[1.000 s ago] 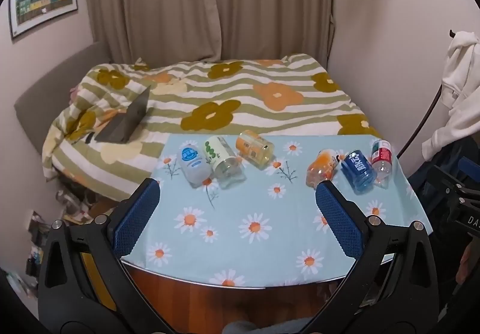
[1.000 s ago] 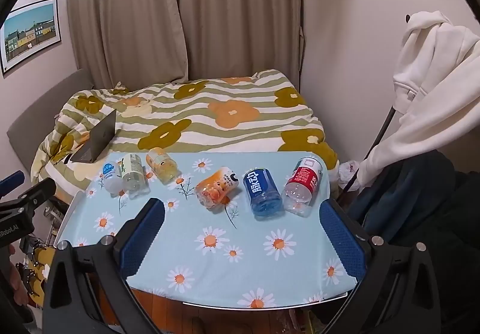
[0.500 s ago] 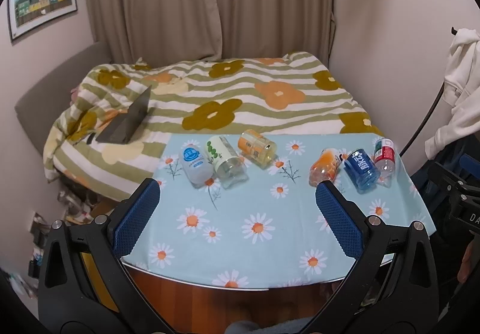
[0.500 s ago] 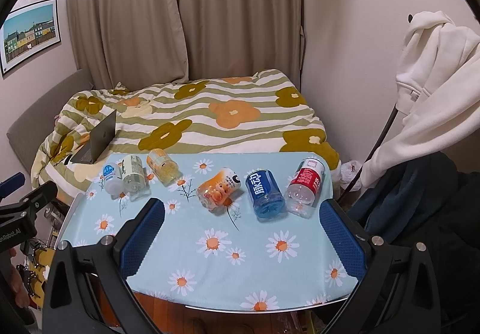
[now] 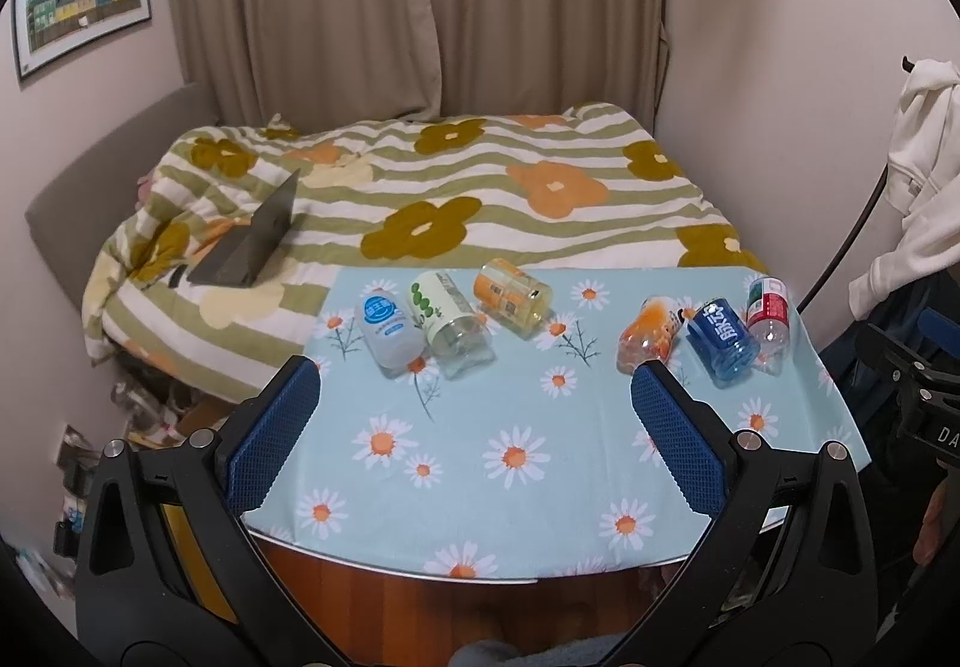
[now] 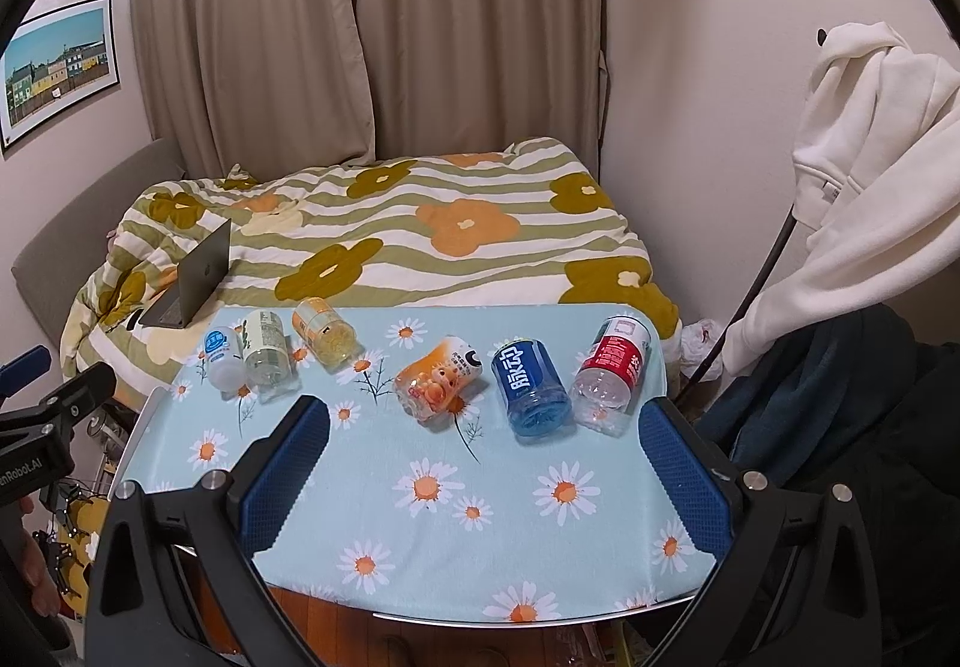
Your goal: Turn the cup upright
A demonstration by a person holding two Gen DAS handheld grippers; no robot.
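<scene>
Left wrist view: left tongs spread, empty, above the near table edge; against the pictures a second earlier the cups sat slightly higher in frame, so the approach had barely begun. Six cups lay on their sides: three at 11 o'clock, three at 1 o'clock. Right wrist view: right tongs spread, empty; orange cup just beyond at 12 o'clock, likely first target. None yet upright.

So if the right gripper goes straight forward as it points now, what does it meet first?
Probably the blue-labelled bottle, lying on the table between the open right gripper fingers' line; the orange cartoon bottle lies just left. Depth is uncertain.
</scene>
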